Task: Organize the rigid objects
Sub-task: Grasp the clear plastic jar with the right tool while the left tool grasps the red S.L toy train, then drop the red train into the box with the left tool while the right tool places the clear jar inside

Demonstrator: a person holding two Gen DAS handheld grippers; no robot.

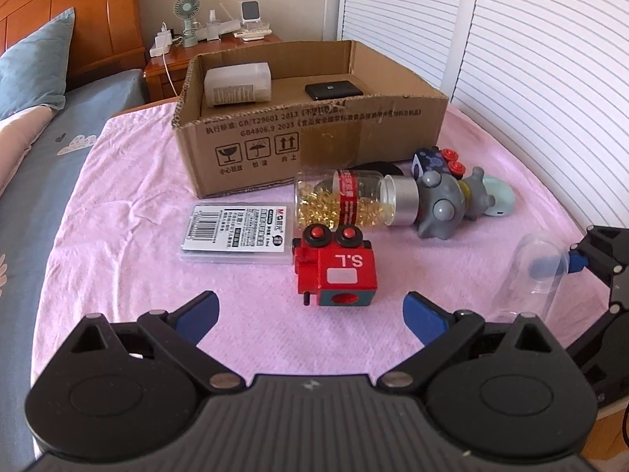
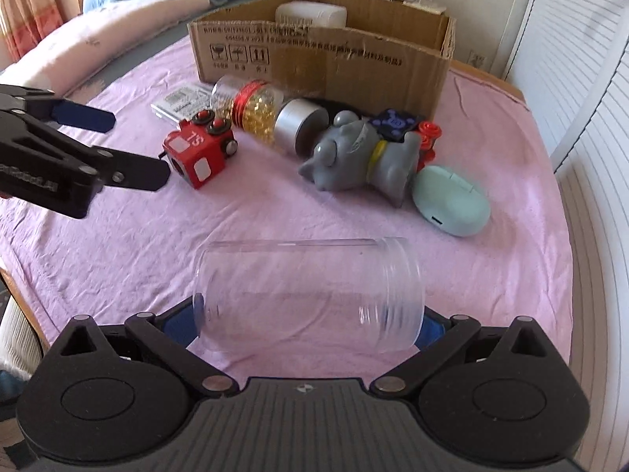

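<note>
Between right jaws, clear jar [image 2: 308, 295], seemingly empty

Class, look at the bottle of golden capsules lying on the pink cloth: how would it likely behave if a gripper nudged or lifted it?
The capsule bottle lies on its side and is round, so a nudge would probably roll it. It looks about half full, so the capsules may shift when it is lifted. Its clear wall looks smooth, perhaps slippery to grip.

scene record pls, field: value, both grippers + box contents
left gripper: open, empty, facing red toy block
right gripper: shut on clear jar, jar sideways
cardboard box: holds white container, black case
loose on pink cloth: capsule bottle, grey cat toy, mint case, card pack
</note>
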